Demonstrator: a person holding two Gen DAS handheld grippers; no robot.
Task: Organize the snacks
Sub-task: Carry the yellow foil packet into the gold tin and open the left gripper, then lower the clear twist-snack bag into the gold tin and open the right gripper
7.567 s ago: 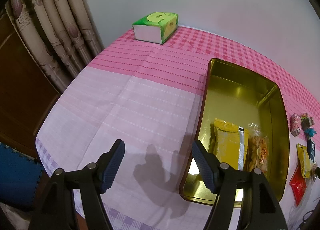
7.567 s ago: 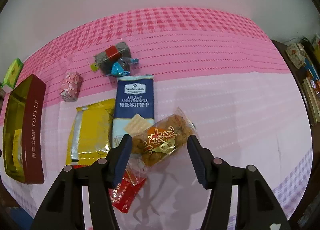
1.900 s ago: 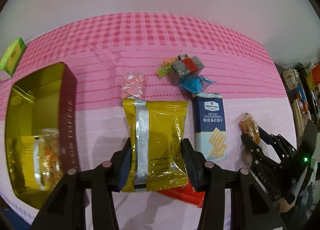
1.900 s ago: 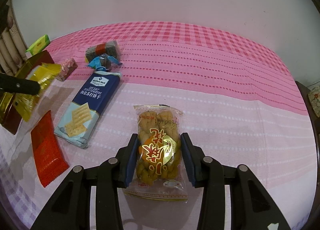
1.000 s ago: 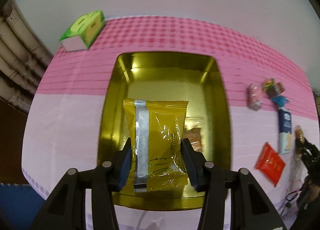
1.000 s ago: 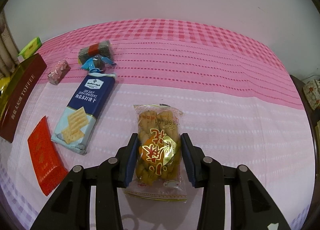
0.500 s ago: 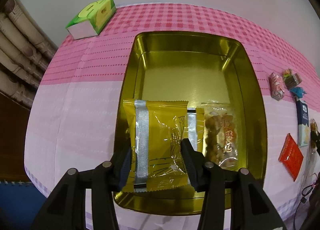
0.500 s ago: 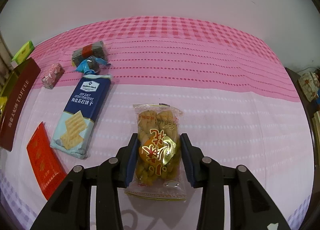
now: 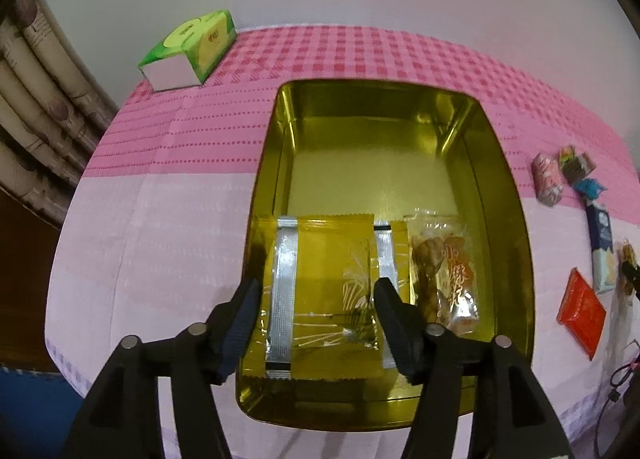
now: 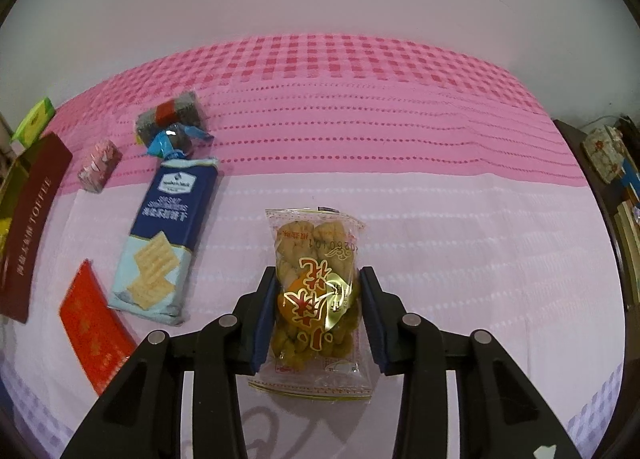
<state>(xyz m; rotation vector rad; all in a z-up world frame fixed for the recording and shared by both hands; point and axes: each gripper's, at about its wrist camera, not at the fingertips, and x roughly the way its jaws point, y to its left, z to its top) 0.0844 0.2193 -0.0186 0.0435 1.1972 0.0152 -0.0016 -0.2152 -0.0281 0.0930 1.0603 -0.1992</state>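
In the left wrist view my left gripper [image 9: 318, 309] is open over the near end of the gold tin [image 9: 276, 139]. A yellow snack packet [image 9: 324, 291] lies loose between its fingers, inside the tin on top of another yellow packet [image 9: 394, 255]. A clear packet of fried twists [image 9: 448, 271] lies beside them in the tin. In the right wrist view my right gripper [image 10: 318, 309] is shut on a clear packet of fried twists [image 10: 316, 295] and holds it above the tablecloth.
On the cloth lie a blue cracker pack [image 10: 166, 235], a red sachet [image 10: 94, 327], a pink candy [image 10: 98, 165], a grey-red snack [image 10: 170, 115] and a blue-wrapped candy [image 10: 176, 141]. The tin's dark red side [image 10: 32, 219] is at the left. A green tissue box [image 9: 188, 51] stands at the back.
My left gripper has opened and let the yellow packet drop into the tin. My right gripper keeps hold of the fried twists packet and has barely moved.
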